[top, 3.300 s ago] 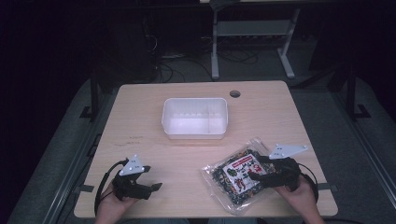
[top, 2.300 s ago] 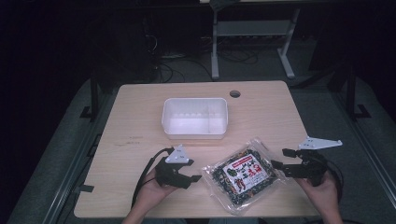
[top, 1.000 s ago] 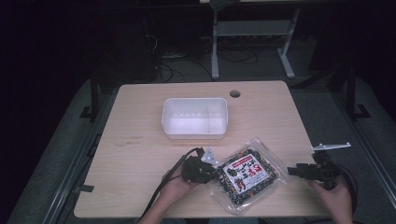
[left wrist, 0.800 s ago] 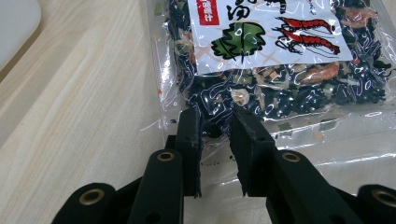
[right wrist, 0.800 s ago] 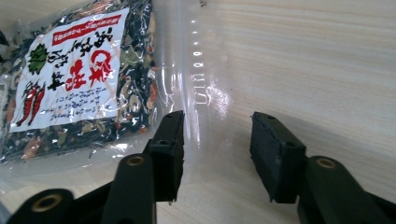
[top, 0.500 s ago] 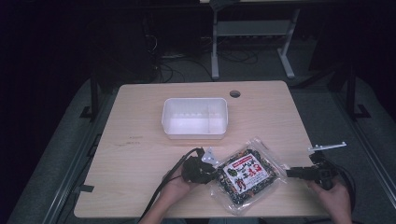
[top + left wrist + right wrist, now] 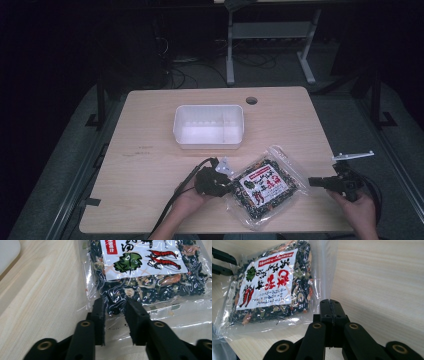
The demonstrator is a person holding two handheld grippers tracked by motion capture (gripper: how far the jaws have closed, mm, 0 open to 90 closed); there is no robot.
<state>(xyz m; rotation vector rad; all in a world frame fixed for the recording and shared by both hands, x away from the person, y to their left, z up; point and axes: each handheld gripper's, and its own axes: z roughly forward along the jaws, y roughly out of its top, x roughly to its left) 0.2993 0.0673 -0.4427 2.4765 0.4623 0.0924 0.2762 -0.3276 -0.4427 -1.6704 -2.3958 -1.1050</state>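
High view: wooden tabletop (image 7: 150,165) with a white plastic tub (image 7: 209,126) at centre, far side, and a round cable hole (image 7: 251,100) beyond it. A clear bag of dried dark food (image 7: 265,186), white label with red print, lies flat near the front edge, right of centre. Left tongs (image 7: 227,186) at the bag's left edge, hand (image 7: 192,200) behind them. Right tongs (image 7: 312,181) just off the bag's right edge, held by the right hand (image 7: 357,210) at the tabletop's right side.

Left gripper view: left tongs (image 7: 115,312) part open, jaws either side of the bag (image 7: 147,272) corner, dark contents between them; not closed onto it. Bag flat on the tabletop (image 7: 37,302).

Right gripper view: right tongs (image 7: 329,305) closed, jaws pressed together with nothing between them. Tips sit just at the bag's (image 7: 272,285) clear sealed edge; touching or not, cannot tell. Left tongs (image 7: 222,262) seen at the bag's far corner.
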